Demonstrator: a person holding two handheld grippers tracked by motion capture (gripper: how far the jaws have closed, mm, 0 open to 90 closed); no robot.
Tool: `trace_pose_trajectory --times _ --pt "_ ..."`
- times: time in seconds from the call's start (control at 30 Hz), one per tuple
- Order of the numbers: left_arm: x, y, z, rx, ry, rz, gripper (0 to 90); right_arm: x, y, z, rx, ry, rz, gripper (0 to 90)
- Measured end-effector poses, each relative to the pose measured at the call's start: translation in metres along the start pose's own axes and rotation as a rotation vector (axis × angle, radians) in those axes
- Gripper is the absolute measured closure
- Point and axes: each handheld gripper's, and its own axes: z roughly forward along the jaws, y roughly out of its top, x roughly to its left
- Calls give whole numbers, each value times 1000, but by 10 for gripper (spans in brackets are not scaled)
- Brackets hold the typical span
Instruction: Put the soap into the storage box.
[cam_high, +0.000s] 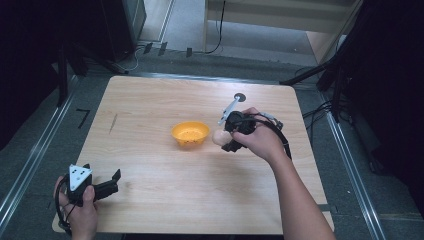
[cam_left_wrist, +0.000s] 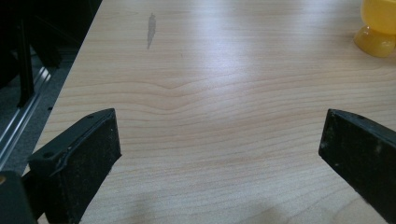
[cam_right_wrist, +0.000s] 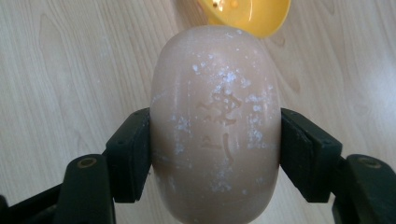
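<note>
Wooden table (cam_high: 150, 210): right gripper (cam_high: 226, 139) pinches pale soap bar (cam_right_wrist: 215, 126), lifted beside orange bowl (cam_high: 190, 134); placing remains. Left gripper (cam_high: 111, 181) spread wide, idle, well apart.

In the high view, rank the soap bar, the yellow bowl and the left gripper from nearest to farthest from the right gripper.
1. Soap bar: clamped in the jaws of the right gripper.
2. Yellow bowl: mid-table, just beyond the soap on its left.
3. Left gripper: far off at the table's near left corner, jaws open.
</note>
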Motion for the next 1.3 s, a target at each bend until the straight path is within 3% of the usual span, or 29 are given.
trace_pose_trajectory --times 0.17,0.53,0.7,0.9,1.3 --pt "1 0 0 2 -7 -6 0 -3 16 3 -9 -13 -57 336" --pt "2 0 0 -5 -4 -15 0 -6 48 21 -16 20 -169 335" --pt "2 0 -1 -8 -7 -15 0 -11 55 28 -11 19 -173 336" --pt "2 0 -1 -7 -12 -16 0 -13 63 34 -40 32 -218 336" --pt "3 0 -1 -12 -15 -25 0 -20 75 48 -15 52 -246 335"
